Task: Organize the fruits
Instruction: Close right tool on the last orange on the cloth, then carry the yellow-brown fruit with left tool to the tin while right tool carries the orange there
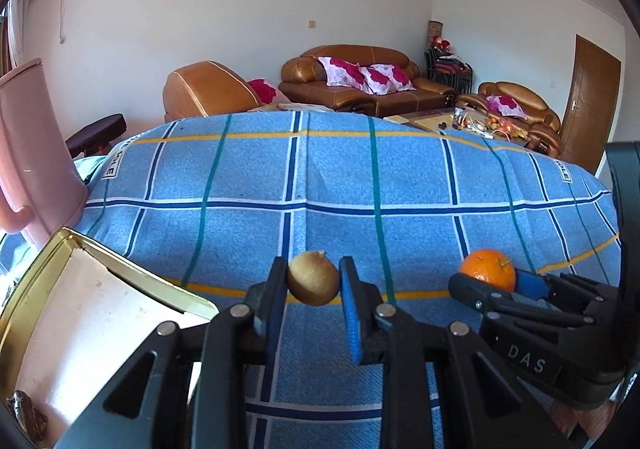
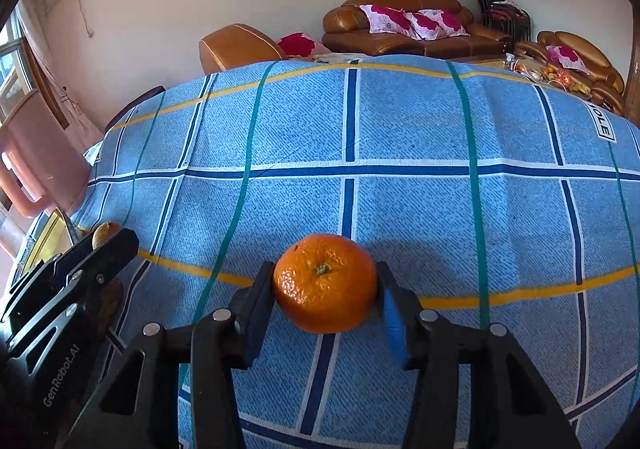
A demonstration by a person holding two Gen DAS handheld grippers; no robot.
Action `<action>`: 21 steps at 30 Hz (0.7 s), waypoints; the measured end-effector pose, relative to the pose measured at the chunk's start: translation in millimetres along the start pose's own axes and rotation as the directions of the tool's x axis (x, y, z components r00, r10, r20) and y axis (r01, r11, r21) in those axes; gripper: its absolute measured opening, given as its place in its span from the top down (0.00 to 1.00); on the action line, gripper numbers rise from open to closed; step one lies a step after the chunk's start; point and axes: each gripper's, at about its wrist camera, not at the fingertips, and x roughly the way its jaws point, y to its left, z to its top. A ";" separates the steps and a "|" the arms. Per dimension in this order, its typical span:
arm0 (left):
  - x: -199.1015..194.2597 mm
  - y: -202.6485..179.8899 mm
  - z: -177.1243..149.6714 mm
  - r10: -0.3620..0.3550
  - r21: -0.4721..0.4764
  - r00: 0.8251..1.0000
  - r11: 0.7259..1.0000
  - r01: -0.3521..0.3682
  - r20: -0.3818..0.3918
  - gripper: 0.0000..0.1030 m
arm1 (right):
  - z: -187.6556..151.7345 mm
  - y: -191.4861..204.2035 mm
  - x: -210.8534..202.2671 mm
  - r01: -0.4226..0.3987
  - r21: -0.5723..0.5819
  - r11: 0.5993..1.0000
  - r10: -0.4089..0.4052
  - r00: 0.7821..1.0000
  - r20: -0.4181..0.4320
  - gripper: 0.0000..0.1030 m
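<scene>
My left gripper [image 1: 314, 283] is shut on a small tan round fruit [image 1: 313, 277], held just above the blue checked tablecloth [image 1: 320, 177]. To its right, my right gripper [image 1: 490, 283] has an orange mandarin [image 1: 488, 269] between its fingers. In the right wrist view the mandarin [image 2: 325, 283] sits stem up, with both pads of the right gripper [image 2: 326, 287] pressed against its sides. There the left gripper [image 2: 100, 249] shows at the far left with the tan fruit [image 2: 103, 233] at its tip.
An open gold tin box [image 1: 52, 289] with a white lining stands at the lower left, a brown item [image 1: 28, 413] in its corner. A pink plastic jug [image 1: 32, 153] stands behind it. Sofas and a door lie beyond the table.
</scene>
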 end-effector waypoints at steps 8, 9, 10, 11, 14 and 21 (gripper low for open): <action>-5.8 -5.7 -5.3 -0.016 0.023 1.000 1.000 0.016 -0.001 0.74 | -20.2 6.7 -32.3 0.034 -0.015 0.999 -0.033 0.998 0.061 0.51; -7.3 -7.4 -7.1 -0.023 0.027 1.000 0.999 0.023 -0.006 0.74 | -21.5 6.2 -36.1 0.037 -0.013 0.999 -0.036 0.997 0.068 0.51; -8.9 -9.1 -7.9 -0.026 0.033 1.000 0.999 0.026 -0.007 0.74 | -23.7 6.0 -40.5 0.039 -0.010 0.999 -0.038 0.996 0.077 0.51; -11.9 -10.6 -9.3 -0.029 0.041 1.000 0.999 0.029 -0.003 0.74 | -25.9 6.0 -44.8 0.039 -0.006 0.999 -0.038 0.996 0.086 0.51; -21.6 -15.0 -14.6 -0.035 0.061 0.999 0.998 0.034 0.004 0.74 | -35.4 6.6 -58.3 0.037 0.002 0.999 -0.037 0.993 0.111 0.51; -49.2 -17.9 -28.4 -0.085 0.099 0.996 0.992 0.084 0.014 0.74 | -54.7 19.8 -87.5 0.032 -0.014 0.999 -0.028 0.981 0.191 0.51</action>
